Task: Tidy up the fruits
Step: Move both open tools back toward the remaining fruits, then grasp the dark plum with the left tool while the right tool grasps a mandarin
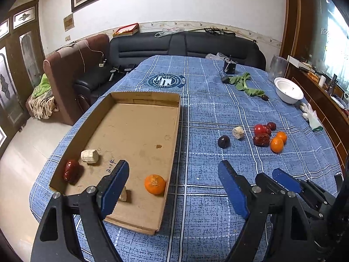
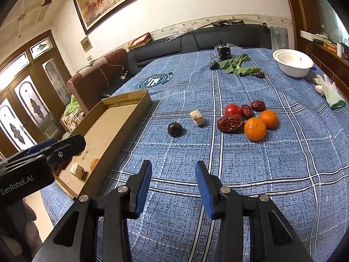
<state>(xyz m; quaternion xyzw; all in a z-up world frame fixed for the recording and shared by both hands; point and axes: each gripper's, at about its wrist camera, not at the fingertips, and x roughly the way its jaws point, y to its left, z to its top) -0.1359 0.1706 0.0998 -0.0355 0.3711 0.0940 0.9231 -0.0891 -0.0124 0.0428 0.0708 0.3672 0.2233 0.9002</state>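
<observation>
- The left gripper [image 1: 174, 172], black with blue pads, hangs over the near end of a flat brown cardboard box [image 1: 139, 131]. Its jaws are spread wide and nothing is between them.
- The right gripper [image 2: 173, 172], black with blue pads too, hangs over the blue checked tablecloth [image 2: 261, 174]. Its jaws are partly spread and nothing is between them.
- The box lies on the left side of the table. The loose fruit lies on the cloth to the right of it.
- In the box sits a round orange mandarin [image 1: 154, 184], right by the box's right wall.
- A wrinkly dark red date [image 1: 71, 171] lies near the box's left wall, just beside a pale beige chunk [image 1: 89, 156].
- Another small pale chunk [image 1: 123, 194] peeks out from behind the left gripper's left finger.
- On the cloth, a round dark purple fruit [image 2: 174, 129] lies alone, near a pale beige block [image 2: 197, 118].
- Farther right is a little heap: a shiny red tomato [image 2: 233, 109], a big wrinkly red date [image 2: 230, 123], two small dark red dates [image 2: 252, 108] and two round oranges [image 2: 260, 124].
- The fruits in the heap touch or nearly touch each other.
- At the far side of the table are a white round bowl [image 2: 292, 63], green leafy stalks [image 2: 236, 66] and a white glove [image 2: 328, 89].
</observation>
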